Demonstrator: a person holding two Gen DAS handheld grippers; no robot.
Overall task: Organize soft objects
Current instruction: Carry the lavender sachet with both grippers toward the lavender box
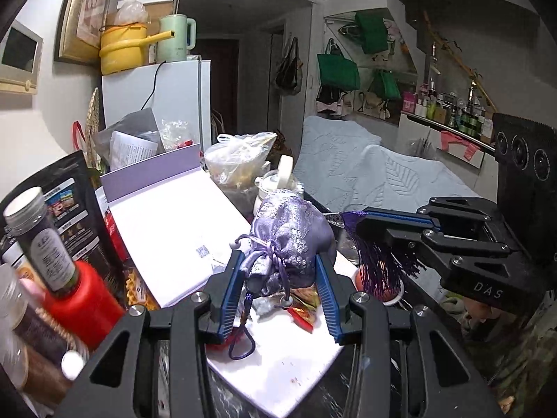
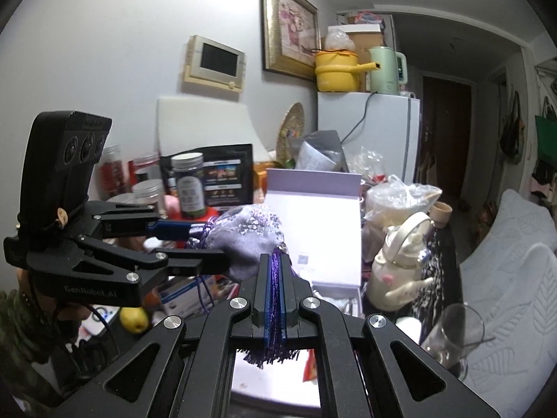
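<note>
left wrist view: left jaws clamp purple pouch (image 1: 290, 233), hiding its base; right jaws pinch its tassel (image 2: 275, 299).

Open lilac box (image 1: 167, 216) lies amid clutter. Yellow pot (image 1: 120, 50) and green kettle (image 1: 174, 38) stand atop white fridge (image 1: 174, 101). Cream bottle (image 2: 400, 261) beside empty glass (image 2: 452, 334). Lemon (image 2: 135, 318) at left.

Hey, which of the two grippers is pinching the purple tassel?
The right gripper: its jaws are shut flat on the purple tassel, fringe hanging below. The left gripper instead grips the lilac drawstring pouch the tassel hangs from.
</note>
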